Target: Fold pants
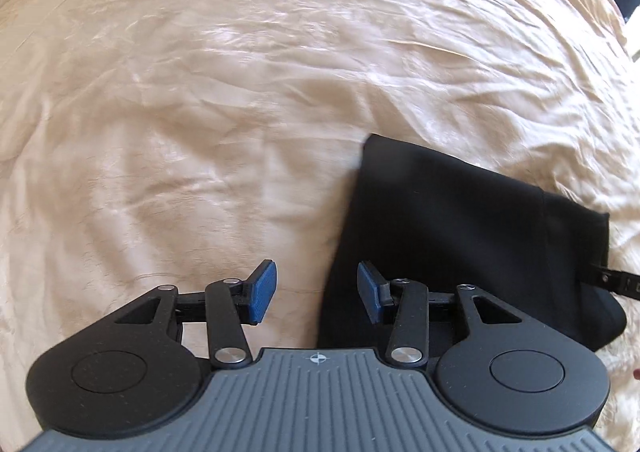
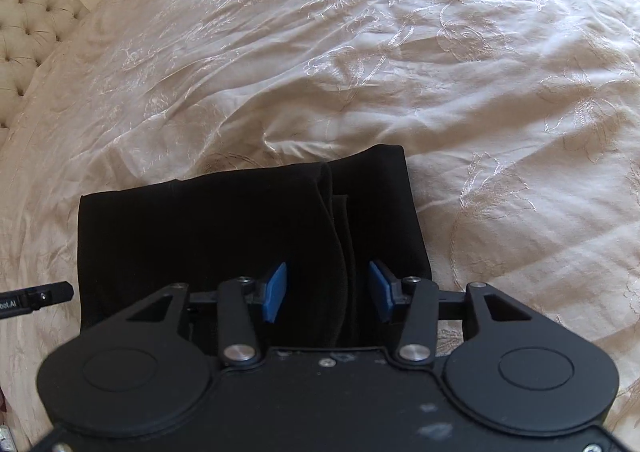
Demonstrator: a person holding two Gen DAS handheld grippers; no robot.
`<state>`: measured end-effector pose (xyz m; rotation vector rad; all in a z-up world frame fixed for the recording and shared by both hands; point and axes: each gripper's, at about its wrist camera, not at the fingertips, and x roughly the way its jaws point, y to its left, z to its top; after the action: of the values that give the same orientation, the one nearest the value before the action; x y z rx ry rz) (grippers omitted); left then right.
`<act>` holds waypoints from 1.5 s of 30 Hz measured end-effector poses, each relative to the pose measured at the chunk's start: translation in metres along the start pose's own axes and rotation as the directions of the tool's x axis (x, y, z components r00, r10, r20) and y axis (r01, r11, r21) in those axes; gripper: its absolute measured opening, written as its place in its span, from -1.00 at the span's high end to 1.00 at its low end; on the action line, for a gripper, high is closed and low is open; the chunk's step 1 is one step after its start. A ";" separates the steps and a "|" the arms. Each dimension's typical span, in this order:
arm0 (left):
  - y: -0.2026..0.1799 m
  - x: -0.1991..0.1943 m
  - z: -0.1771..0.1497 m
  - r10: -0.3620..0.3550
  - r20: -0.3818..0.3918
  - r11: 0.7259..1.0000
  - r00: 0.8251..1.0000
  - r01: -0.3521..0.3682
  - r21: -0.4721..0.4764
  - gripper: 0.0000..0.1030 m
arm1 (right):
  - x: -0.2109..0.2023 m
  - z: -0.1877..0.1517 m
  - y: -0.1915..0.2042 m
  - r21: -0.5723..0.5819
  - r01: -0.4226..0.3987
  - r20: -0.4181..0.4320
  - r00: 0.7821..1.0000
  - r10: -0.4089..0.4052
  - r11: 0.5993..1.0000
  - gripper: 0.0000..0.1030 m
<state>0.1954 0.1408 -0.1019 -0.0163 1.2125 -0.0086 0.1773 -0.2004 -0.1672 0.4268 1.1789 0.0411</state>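
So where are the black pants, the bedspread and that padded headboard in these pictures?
black pants [image 2: 208,236]: right wrist view, flat top layer of the folded cloth.
bedspread [image 1: 200,92]: left wrist view, bare wrinkled cream fabric.
padded headboard [image 2: 28,36]: right wrist view, tufted cushioning.

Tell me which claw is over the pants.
The right claw: black pants fill the gap between its open pads. The left claw sits at the pants' edge, mostly over the bedspread.
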 end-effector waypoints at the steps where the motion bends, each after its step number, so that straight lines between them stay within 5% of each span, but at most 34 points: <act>1: 0.011 -0.003 0.000 0.019 -0.004 0.999 1.000 -0.020 -0.026 0.15 | 0.000 0.001 0.001 -0.005 -0.002 -0.005 1.000 0.002 1.000 0.12; 4: 0.031 -0.010 -0.004 0.059 -0.014 0.997 0.998 -0.060 -0.051 0.15 | -0.004 0.001 0.007 -0.029 0.017 0.004 1.000 -0.017 0.999 0.50; 9: 0.033 -0.017 -0.015 0.084 -0.026 0.996 0.996 -0.084 -0.019 0.15 | -0.053 0.011 0.027 -0.062 -0.015 0.103 0.994 0.021 0.998 0.83; 13: 0.015 -0.014 -0.026 0.065 -0.034 0.997 0.997 -0.063 0.055 0.15 | -0.081 0.022 0.032 -0.135 0.095 0.204 0.977 -0.066 0.986 0.83; 17: -0.012 -0.012 -0.035 0.024 -0.035 0.992 0.999 -0.020 0.124 0.15 | -0.050 0.033 0.004 -0.070 0.093 0.103 0.991 -0.085 0.993 0.82; 22: -0.049 -0.012 -0.039 -0.037 -0.013 0.977 0.999 0.039 0.210 0.15 | -0.034 0.028 -0.002 -0.073 0.114 0.094 0.990 -0.107 0.991 0.78; 28: -0.067 0.034 -0.058 0.054 -0.138 0.940 0.989 -0.004 0.341 0.10 | -0.019 0.022 -0.011 -0.031 0.167 0.047 0.985 -0.165 0.985 0.53; 33: -0.053 0.012 -0.042 0.023 -0.109 0.960 0.994 0.009 0.279 0.12 | -0.031 0.014 -0.021 0.026 0.174 0.052 0.983 -0.175 0.984 0.44; 37: -0.049 -0.011 -0.015 0.001 -0.012 0.971 1.000 0.002 0.238 0.12 | -0.055 0.010 -0.013 0.033 0.182 0.165 0.969 -0.185 0.983 0.39; 40: -0.056 -0.003 0.011 0.010 0.011 0.977 1.000 -0.012 0.215 0.12 | -0.059 0.011 0.002 -0.013 0.184 0.212 0.961 -0.177 0.983 0.33; 45: -0.080 0.031 0.044 0.054 -0.034 0.979 0.998 -0.046 0.200 0.12 | -0.037 0.016 0.020 -0.094 0.190 0.165 0.971 -0.173 0.977 0.30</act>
<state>0.2471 0.0612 -0.1139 0.1900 1.2464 -0.0870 0.1806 -0.1961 -0.1224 0.2193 1.0511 -0.0850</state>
